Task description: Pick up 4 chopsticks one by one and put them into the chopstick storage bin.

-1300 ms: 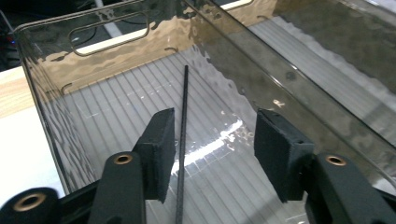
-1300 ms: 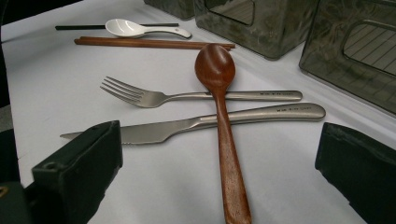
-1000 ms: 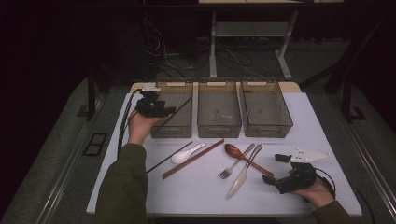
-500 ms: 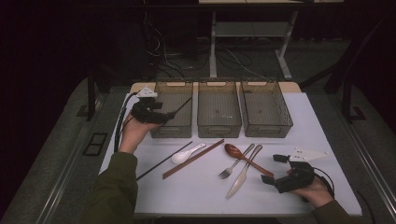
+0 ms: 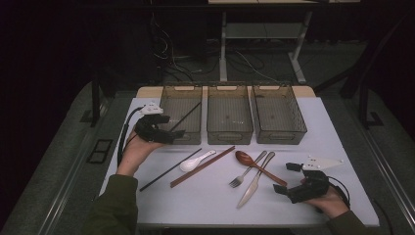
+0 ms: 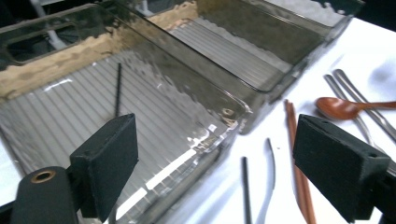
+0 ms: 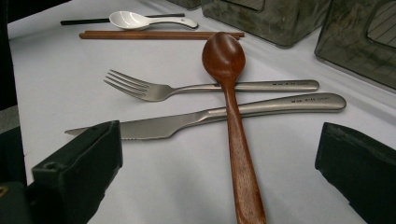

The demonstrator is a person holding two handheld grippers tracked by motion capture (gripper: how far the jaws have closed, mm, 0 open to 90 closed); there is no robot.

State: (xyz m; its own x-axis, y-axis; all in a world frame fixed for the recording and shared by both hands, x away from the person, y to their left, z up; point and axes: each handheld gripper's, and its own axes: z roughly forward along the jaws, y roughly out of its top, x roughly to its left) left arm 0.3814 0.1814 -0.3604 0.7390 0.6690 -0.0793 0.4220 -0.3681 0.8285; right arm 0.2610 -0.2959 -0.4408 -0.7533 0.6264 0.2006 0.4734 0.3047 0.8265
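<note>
Backed off leftward, left gripper (image 5: 173, 133) spreads empty jaws; black chopstick (image 5: 187, 115) rests in left bin (image 5: 167, 99).

- The high view looks forward and down from above the near edge, taking in the whole white surface (image 5: 342, 127).
- The left gripper view sits close at 10 o'clock, facing the left bin (image 6: 140, 116).
- The right gripper view sits low at 4 o'clock, facing 10 o'clock across the wooden spoon (image 7: 229, 107).
- All three share that spoon.

Smoky translucent plastic bin (image 6: 154, 116), glossy wooden spoon (image 7: 231, 107), brushed metal knife (image 7: 224, 116), matt white tabletop (image 5: 205, 196)
</note>
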